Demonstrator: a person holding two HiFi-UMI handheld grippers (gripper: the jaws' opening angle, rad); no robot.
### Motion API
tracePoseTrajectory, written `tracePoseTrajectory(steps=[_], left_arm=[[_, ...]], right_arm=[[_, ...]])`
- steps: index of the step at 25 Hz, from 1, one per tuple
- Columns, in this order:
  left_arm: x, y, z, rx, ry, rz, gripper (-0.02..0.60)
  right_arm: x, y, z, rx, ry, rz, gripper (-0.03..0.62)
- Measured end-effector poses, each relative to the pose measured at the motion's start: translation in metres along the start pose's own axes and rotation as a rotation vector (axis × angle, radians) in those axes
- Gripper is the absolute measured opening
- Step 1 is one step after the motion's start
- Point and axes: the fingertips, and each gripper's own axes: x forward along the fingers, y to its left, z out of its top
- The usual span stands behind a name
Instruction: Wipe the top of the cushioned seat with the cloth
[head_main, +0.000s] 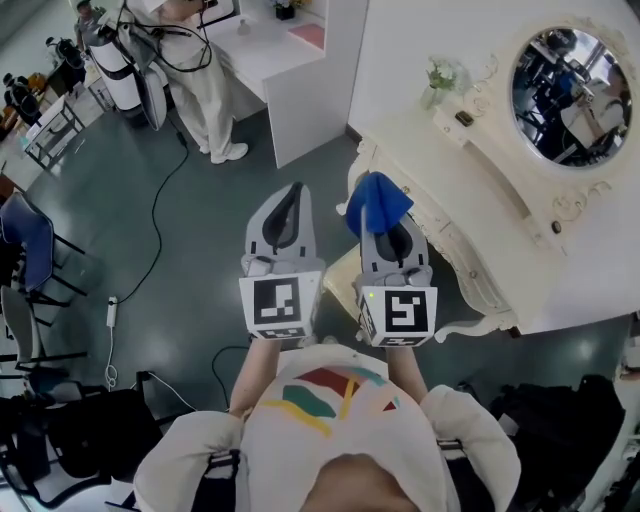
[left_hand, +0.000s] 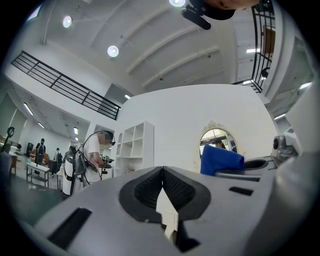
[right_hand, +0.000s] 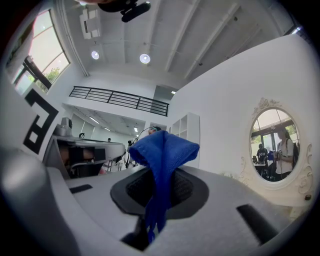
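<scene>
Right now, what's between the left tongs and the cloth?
Nothing. In the head view only floor shows through the gap between left tongs and cloth, which the right tongs hold.

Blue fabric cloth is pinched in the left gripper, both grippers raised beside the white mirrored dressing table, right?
No: the blue fabric cloth is pinched in the right gripper, as the right gripper view shows. The left gripper is shut on nothing; the rest holds.
</scene>
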Motion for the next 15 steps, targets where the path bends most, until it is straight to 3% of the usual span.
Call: tracePoseTrajectory(steps=[15], left_arm=[[-0.0031,0.008,-0.0004,0.022,0.01,0.039,0.005]], right_arm=[[0.0077,0.0089,-0.0066,0.03,0.012,0.058,0.035]])
